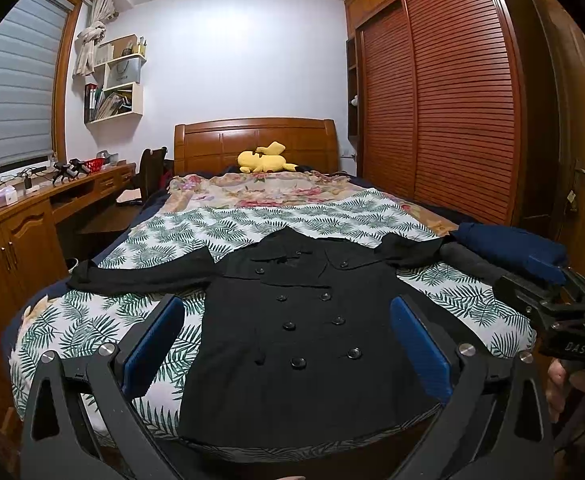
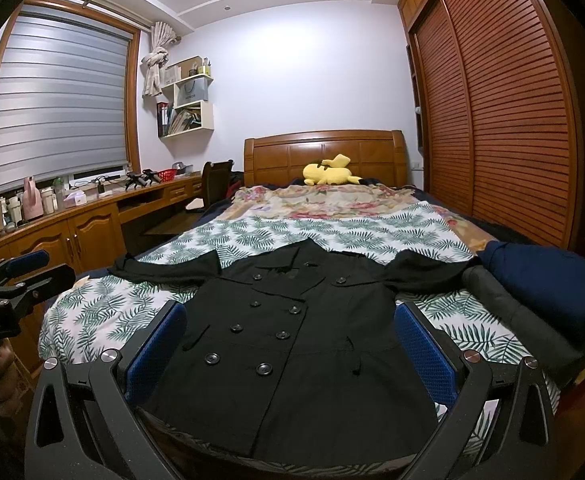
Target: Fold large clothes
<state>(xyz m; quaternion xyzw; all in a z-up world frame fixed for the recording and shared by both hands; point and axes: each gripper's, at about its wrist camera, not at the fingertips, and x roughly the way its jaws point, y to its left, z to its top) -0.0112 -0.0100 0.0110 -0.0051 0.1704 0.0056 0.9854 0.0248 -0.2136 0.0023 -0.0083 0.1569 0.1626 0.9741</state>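
A black double-breasted coat (image 1: 304, 332) (image 2: 292, 344) lies flat and face up on the leaf-print bedcover (image 1: 92, 320) (image 2: 104, 308), both sleeves spread sideways, hem toward me. My left gripper (image 1: 286, 312) hangs open above the coat's lower half with nothing between its blue pads (image 1: 154, 344). In its own view my right gripper (image 2: 290, 316) is likewise open over the coat, holding nothing. In the left wrist view the right gripper (image 1: 552, 280) shows at the right edge, held by a hand (image 1: 560, 384). The left gripper (image 2: 16, 276) shows at the left edge of the right wrist view.
Folded dark blue (image 2: 552, 284) and grey (image 2: 508, 312) clothes are stacked on the bed's right side, by the coat's right sleeve. A yellow plush toy (image 1: 262, 160) lies near the wooden headboard (image 1: 252, 140). A desk with cabinets (image 1: 20, 232) runs along the left; a slatted wardrobe (image 1: 452, 100) stands right.
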